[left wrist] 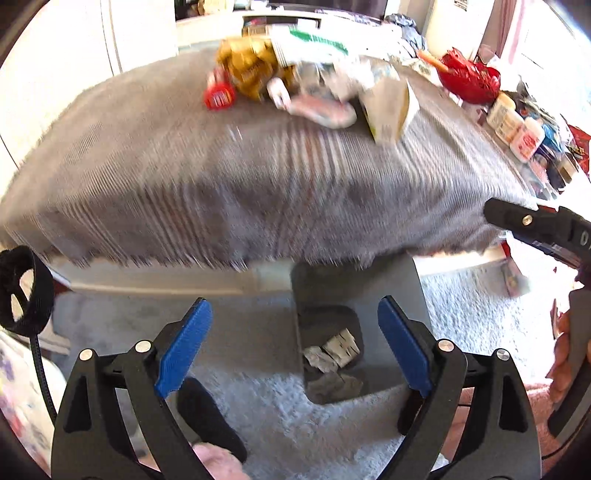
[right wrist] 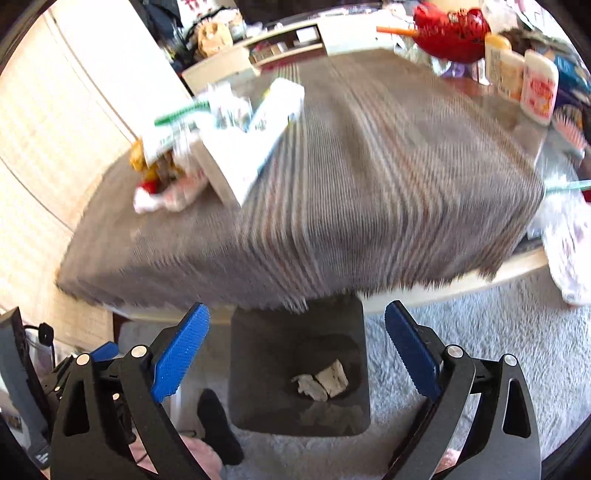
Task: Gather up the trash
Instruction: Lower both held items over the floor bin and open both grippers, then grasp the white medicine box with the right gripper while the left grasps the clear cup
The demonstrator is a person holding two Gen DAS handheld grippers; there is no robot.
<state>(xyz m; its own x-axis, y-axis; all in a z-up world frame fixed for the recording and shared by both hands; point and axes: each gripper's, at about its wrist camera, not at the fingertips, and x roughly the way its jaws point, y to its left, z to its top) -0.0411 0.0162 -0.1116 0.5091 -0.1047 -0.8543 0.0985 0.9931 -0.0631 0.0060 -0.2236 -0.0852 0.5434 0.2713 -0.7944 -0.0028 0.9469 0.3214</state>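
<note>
A dark grey bin [left wrist: 391,295] [right wrist: 258,332] stands on the pale carpet below the table edge, with crumpled paper scraps [left wrist: 334,354] [right wrist: 325,380] lying in its bottom. My left gripper [left wrist: 295,343] hangs open above the bin, nothing between its blue pads. My right gripper [right wrist: 295,347] is likewise open and empty over the bin. On the striped grey cloth [left wrist: 221,177] [right wrist: 369,184] lies a heap of trash: a gold wrapper [left wrist: 247,66], a red cap [left wrist: 218,95], white packaging [left wrist: 388,107] [right wrist: 243,155] and a crumpled wrapper [right wrist: 162,192]. The right gripper's body [left wrist: 535,225] shows at the left wrist view's right edge.
Bottles [left wrist: 513,125] [right wrist: 532,85] and a red bag [left wrist: 469,75] [right wrist: 450,33] crowd the table's far right side. A dark sock-clad foot [left wrist: 210,421] [right wrist: 218,424] rests on the carpet beside the bin. A white cabinet [right wrist: 85,92] stands on the left.
</note>
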